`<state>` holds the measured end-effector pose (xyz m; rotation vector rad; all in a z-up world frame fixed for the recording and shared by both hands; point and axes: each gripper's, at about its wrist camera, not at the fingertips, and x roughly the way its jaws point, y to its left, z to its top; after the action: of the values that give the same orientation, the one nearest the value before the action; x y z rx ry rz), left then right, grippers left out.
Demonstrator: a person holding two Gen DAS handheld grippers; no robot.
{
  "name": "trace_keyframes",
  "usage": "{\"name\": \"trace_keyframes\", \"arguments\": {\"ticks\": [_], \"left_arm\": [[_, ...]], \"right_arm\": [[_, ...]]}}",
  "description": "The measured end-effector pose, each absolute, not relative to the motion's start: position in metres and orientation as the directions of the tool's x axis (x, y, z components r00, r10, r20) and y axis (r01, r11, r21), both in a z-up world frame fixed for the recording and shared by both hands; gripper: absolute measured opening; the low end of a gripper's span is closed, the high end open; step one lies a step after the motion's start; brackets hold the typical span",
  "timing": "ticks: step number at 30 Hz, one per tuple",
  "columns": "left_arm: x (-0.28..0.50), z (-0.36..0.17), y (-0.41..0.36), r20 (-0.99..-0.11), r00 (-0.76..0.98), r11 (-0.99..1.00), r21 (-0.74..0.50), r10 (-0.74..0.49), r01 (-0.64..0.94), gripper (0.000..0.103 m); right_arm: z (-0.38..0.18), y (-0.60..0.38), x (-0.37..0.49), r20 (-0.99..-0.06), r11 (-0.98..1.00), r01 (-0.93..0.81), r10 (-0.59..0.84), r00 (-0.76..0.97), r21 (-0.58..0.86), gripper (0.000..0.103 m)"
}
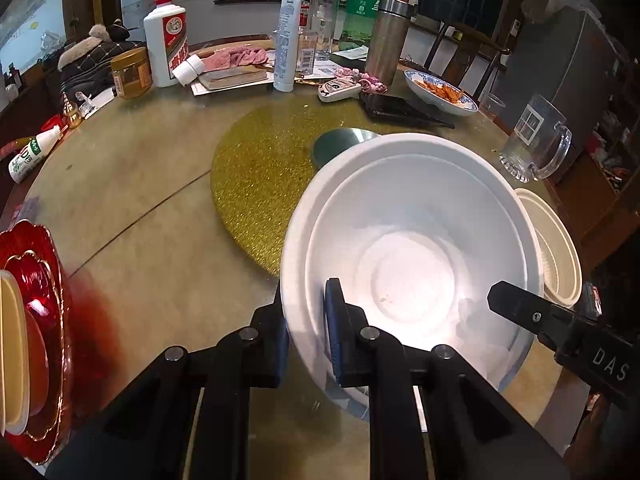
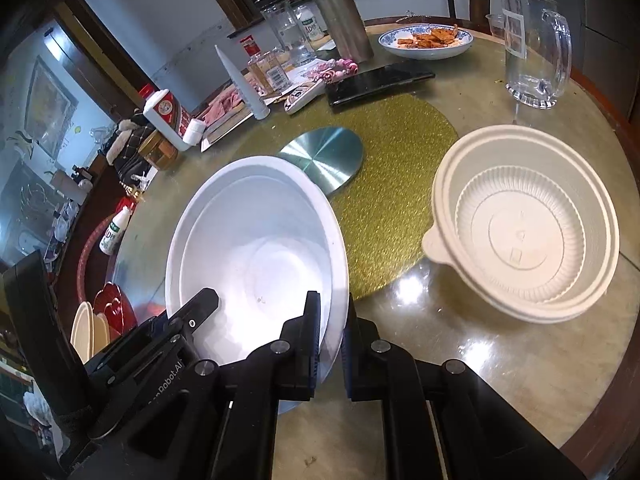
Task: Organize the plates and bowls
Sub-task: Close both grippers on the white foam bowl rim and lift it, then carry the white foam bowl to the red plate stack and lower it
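Note:
A large white bowl (image 1: 412,240) is held over the round table, tilted. My left gripper (image 1: 308,316) is shut on its left rim, one finger inside and one outside. My right gripper (image 2: 330,320) is shut on the opposite rim of the same white bowl (image 2: 256,236); its finger (image 1: 516,304) shows in the left wrist view. A beige plastic bowl (image 2: 524,224) sits on the table to the right, also seen in the left wrist view (image 1: 556,252). A red scalloped plate (image 1: 44,304) with a beige dish (image 1: 12,352) on it lies at the far left.
A gold glitter mat (image 1: 260,164) with a metal disc (image 2: 324,152) lies mid-table. A glass mug (image 1: 536,136), a blue-rimmed plate of food (image 1: 440,92), bottles (image 1: 364,4), a thermos (image 1: 388,40), a phone (image 2: 376,80) and clutter crowd the far side.

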<state>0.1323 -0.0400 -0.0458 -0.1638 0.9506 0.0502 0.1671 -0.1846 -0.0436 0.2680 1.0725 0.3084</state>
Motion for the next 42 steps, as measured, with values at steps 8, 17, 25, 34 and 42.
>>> {"name": "trace_keyframes", "arguments": {"ticks": [8, 17, 25, 34, 42], "left_arm": [[0.120, -0.047, -0.034, -0.815, 0.579, 0.987, -0.119, -0.033, -0.111, 0.014], [0.105, -0.042, -0.031, -0.809, 0.586, 0.989, -0.112, -0.032, -0.100, 0.014], [0.092, -0.035, -0.022, -0.802, 0.597, 0.988, -0.111, -0.028, -0.104, 0.014], [0.077, -0.017, -0.005, -0.778, 0.628, 0.986, -0.110, -0.004, -0.129, 0.014], [0.058, 0.003, 0.022, -0.750, 0.661, 0.978, -0.115, 0.031, -0.177, 0.014]], "right_arm": [[-0.044, -0.177, 0.156, -0.818, 0.926, -0.135, 0.376, 0.436, 0.354, 0.009], [-0.042, -0.174, 0.143, -0.817, 0.924, -0.156, 0.383, 0.432, 0.350, 0.009], [-0.034, -0.165, 0.130, -0.807, 0.917, -0.194, 0.398, 0.436, 0.348, 0.010], [-0.014, -0.146, 0.120, -0.784, 0.902, -0.259, 0.428, 0.449, 0.344, 0.010], [0.003, -0.119, 0.114, -0.760, 0.878, -0.330, 0.469, 0.451, 0.346, 0.010]]}}
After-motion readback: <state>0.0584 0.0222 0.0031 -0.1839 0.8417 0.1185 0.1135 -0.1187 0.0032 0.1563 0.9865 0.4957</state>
